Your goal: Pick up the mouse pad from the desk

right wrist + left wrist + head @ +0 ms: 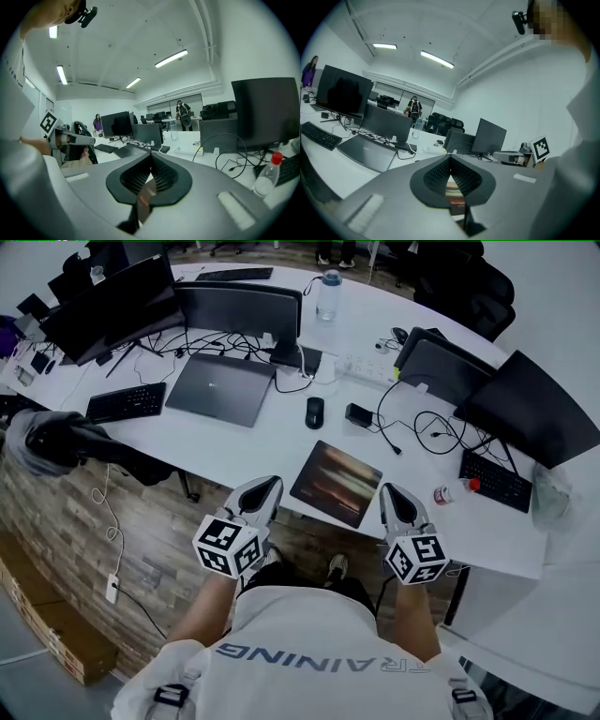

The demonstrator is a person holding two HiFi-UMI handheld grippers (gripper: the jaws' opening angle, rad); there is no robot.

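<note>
The mouse pad, a dark rectangle with a blurred brownish print, lies flat near the front edge of the white desk. My left gripper hovers just off the desk edge to the pad's left, jaws shut and empty. On the pad's right side, my right gripper is over the desk edge, also shut with nothing held. In the left gripper view the pad shows through the gap below the closed jaws. The right gripper view shows the pad the same way under its jaws.
Behind the pad lie a black mouse, a small black box and loose cables. A closed laptop, keyboards, monitors, a water bottle and a red-capped bottle crowd the desk.
</note>
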